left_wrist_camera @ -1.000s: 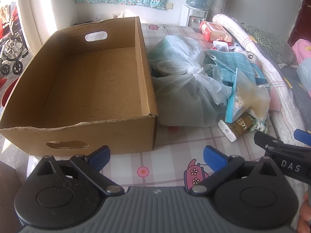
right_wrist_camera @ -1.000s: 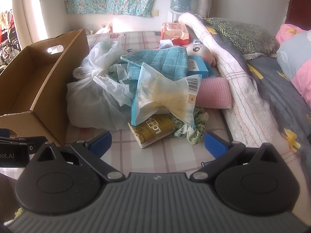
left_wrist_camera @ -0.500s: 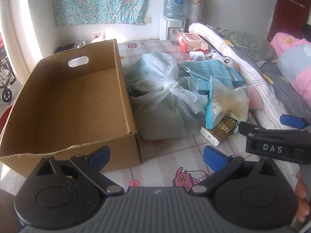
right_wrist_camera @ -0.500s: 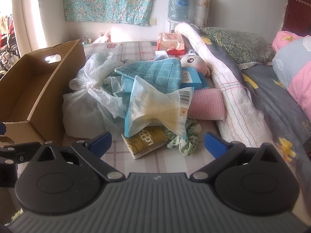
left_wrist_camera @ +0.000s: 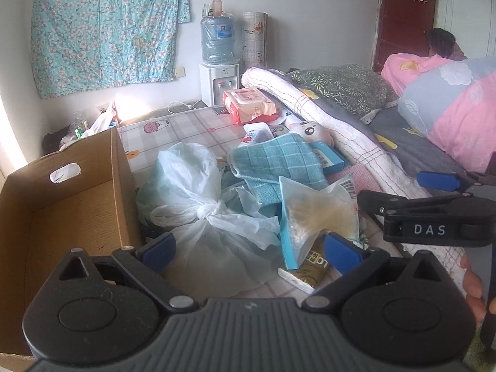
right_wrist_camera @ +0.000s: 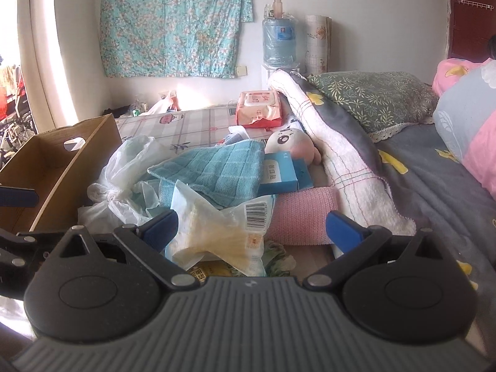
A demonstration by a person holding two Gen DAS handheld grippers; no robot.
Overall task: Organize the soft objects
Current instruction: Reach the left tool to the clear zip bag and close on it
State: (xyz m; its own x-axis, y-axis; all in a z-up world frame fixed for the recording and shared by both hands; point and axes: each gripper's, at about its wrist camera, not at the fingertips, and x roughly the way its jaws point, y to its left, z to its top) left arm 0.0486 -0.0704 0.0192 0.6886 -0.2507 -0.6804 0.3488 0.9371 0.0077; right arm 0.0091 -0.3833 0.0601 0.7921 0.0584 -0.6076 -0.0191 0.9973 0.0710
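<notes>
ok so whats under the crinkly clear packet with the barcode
A gold-brown pack sticks out beneath the clear packet, with green patterned fabric bunched beside it. How far either reaches underneath is covered by the packet.

1. Bed (left_wrist_camera: 192,127): mattress covered by a checked sheet with cartoon prints.
2. Cardboard box (left_wrist_camera: 71,204): open, at the left.
3. Knotted plastic bag (left_wrist_camera: 204,217): just right of the box.
4. Wet-wipes pack (right_wrist_camera: 260,108): at the far end.
5. Pink knitted cloth (right_wrist_camera: 303,217): near right, beside the rolled white blanket (right_wrist_camera: 334,155).
6. Plush toy (right_wrist_camera: 294,142): against the blanket.
</notes>
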